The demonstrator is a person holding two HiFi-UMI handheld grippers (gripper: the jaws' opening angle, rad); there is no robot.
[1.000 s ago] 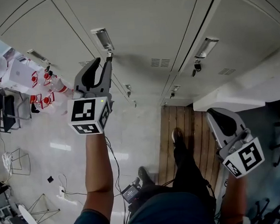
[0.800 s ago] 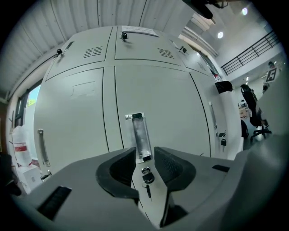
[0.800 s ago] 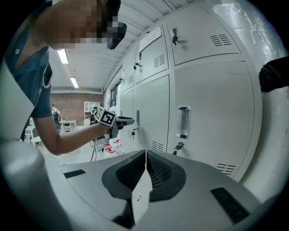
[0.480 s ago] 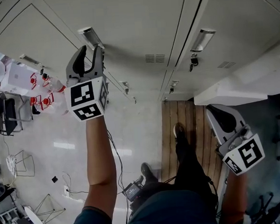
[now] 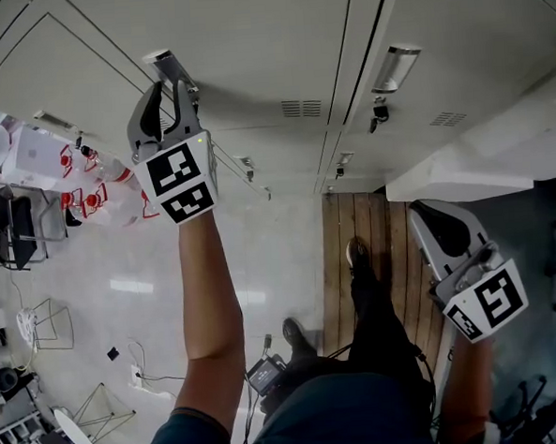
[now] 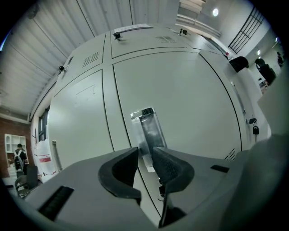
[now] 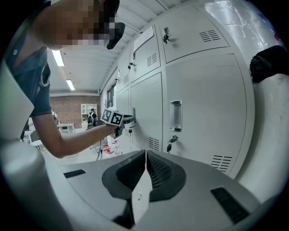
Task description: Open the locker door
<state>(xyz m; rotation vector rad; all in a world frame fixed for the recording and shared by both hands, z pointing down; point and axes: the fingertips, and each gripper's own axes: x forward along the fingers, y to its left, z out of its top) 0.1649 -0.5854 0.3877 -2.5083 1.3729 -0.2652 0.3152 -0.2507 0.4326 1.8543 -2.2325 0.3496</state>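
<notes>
The grey locker door (image 5: 248,40) carries a chrome handle (image 5: 163,59), seen close up as a chrome handle (image 6: 146,128) in the left gripper view. My left gripper (image 5: 169,85) points level at the door. Its jaws have just been closing, and the left gripper (image 6: 144,151) stands shut on the handle's lower end, which fills the narrow gap between the pads. The door lies flush with its neighbours. My right gripper (image 5: 428,224) hangs low at the right, away from the lockers. The right gripper (image 7: 145,167) is shut with nothing in it.
The neighbouring locker has its own handle (image 5: 396,66) and a key in its lock (image 5: 378,112). A white ledge (image 5: 481,166) juts out at the right. Red-and-white bottles (image 5: 78,182) stand on the floor at the left, and cables lie near the person's feet (image 5: 355,254).
The left gripper has slid up along the door from just below the handle onto it, and its jaws now sit around the handle. The right gripper has hardly moved.
</notes>
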